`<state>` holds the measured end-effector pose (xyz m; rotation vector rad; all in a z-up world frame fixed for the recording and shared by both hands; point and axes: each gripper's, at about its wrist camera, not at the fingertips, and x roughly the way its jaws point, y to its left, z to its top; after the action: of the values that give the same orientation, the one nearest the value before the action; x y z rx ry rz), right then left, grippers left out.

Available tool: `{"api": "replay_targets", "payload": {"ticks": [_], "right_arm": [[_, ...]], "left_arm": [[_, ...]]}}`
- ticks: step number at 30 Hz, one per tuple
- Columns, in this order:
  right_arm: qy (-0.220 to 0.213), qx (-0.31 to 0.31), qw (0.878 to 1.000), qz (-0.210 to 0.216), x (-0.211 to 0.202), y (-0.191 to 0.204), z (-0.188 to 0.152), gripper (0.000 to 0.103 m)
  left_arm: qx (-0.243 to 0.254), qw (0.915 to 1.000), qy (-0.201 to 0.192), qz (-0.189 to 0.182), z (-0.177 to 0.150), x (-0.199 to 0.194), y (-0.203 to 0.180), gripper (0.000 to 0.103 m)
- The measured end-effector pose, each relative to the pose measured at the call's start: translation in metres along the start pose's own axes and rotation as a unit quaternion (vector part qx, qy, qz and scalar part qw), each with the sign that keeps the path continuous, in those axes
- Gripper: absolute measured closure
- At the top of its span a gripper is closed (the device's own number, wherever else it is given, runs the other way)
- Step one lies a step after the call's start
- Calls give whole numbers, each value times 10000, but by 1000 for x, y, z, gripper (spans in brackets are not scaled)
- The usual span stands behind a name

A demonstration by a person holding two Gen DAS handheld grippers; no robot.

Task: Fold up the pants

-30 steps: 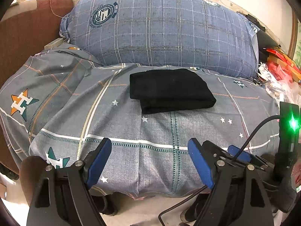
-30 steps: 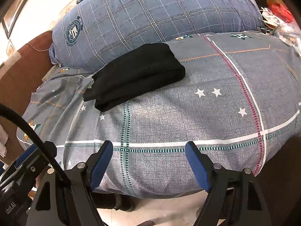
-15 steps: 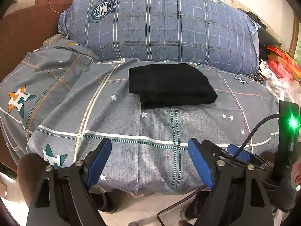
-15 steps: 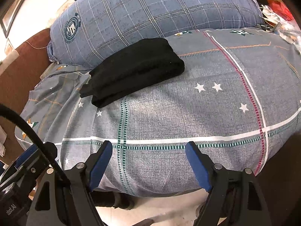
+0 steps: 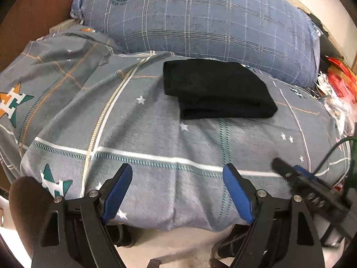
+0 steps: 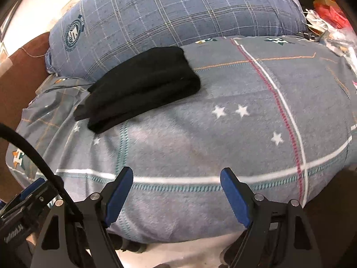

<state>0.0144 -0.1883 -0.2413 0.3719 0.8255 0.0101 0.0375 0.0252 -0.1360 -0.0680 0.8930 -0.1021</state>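
The black pants [image 5: 214, 90] lie folded into a compact rectangle on the grey star-patterned bedspread [image 5: 138, 134], just in front of the pillow. They show in the right wrist view [image 6: 142, 84] too, up and left. My left gripper [image 5: 177, 178] is open and empty, well back from the pants at the bed's near edge. My right gripper [image 6: 176, 182] is open and empty too, at the near edge of the bed. The right gripper also shows at the lower right of the left wrist view [image 5: 308, 189], blurred.
A large blue plaid pillow [image 5: 200, 20] lies behind the pants. A brown headboard [image 5: 33, 11] stands at the left. Red and white clutter [image 5: 337, 84] sits at the right of the bed. Floor shows below the bed edge [image 6: 183, 254].
Both grippers have drifted a little closer and lower toward the bed edge. The right gripper has shifted in the left view and its green light no longer shows. The pants have not moved.
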Motion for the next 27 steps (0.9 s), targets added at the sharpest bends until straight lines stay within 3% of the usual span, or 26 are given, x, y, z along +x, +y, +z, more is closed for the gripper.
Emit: {"api": "replay_targets", "payload": {"ticks": [4,6,9,14,17,20,22,25,26,27], "right_arm": [[-401,-196,9990,-76,-9,-7,30,18],[-505,-285,9983,-102,-9,-9,47,14],[-499,-162,9985,163,-2,-19,80,14],[-120,262,9961,831,36,-42,137,14],[50,138,9952,964,62,-42,158,14],[353,168,9924,1163,96,-44,173,14],[547,280,9872,1473,115,-44,178,14],[708,472,9784,1882,134,-40,185,15],[810,562,9729,2089,140,-38,185,21],[859,675,9709,2132,143,-36,185,21]], "left_arm": [[-191,9997,-61,-137,35,11,26,21],[-396,9978,140,-504,55,23,36,21],[-805,9863,685,-1264,87,62,49,20],[-1056,9771,960,-1580,113,115,56,20],[-1175,9652,1137,-2043,126,141,54,20],[-1087,9534,1295,-2498,136,155,40,20],[-859,9501,1358,-2673,137,157,25,20],[-413,9645,1229,-2300,137,155,-1,15],[-346,9663,1121,-2291,136,150,-6,17],[-338,9668,1033,-2312,135,145,-6,23]]}}
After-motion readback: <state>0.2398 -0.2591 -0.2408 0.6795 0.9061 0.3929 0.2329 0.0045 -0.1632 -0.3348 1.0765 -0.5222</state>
